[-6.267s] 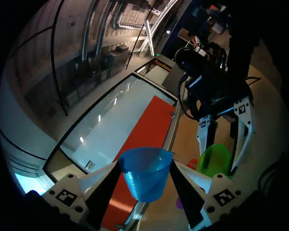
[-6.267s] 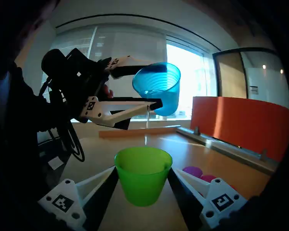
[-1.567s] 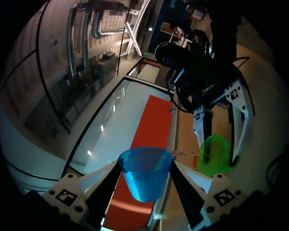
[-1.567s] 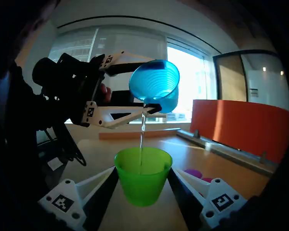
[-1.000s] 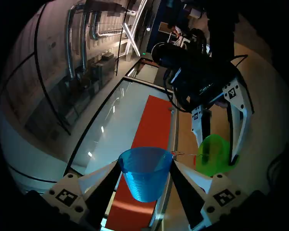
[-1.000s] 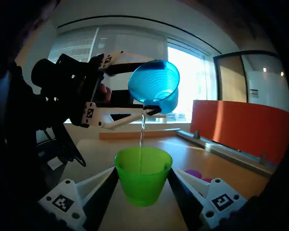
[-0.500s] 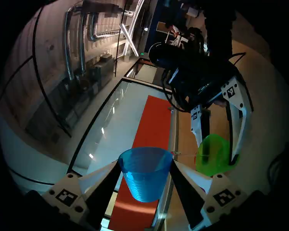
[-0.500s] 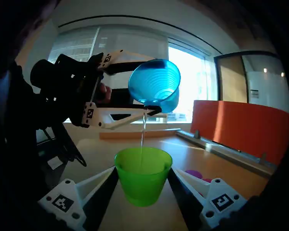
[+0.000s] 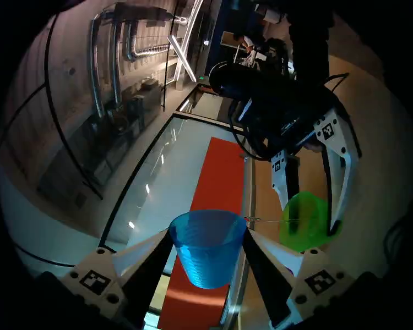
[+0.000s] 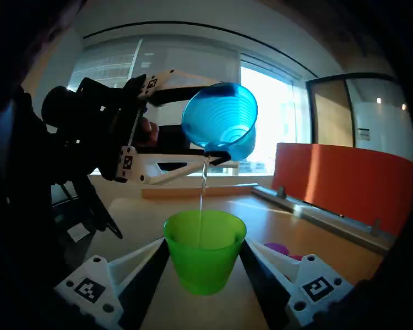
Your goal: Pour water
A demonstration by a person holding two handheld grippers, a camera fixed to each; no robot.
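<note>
My left gripper (image 9: 206,253) is shut on a clear blue cup (image 9: 207,247), which it holds tipped over on its side. In the right gripper view that blue cup (image 10: 220,121) hangs above, mouth turned down toward me, and a thin stream of water (image 10: 202,187) falls from its rim. My right gripper (image 10: 205,261) is shut on a green cup (image 10: 205,256), held upright under the stream. In the left gripper view the green cup (image 9: 304,220) sits to the right between the right gripper's white fingers (image 9: 338,165), with the water thread reaching it.
A wooden table (image 10: 283,220) lies below the cups. An orange partition (image 10: 344,176) stands along its right side. Purple and pink cups (image 10: 286,250) rest on the table behind my right finger. A person's hand (image 10: 146,132) holds the left gripper. Bright windows are behind.
The blue cup has tipped a little further, its mouth turning more toward the green cup. Water keeps streaming into the green cup, which stays still.
</note>
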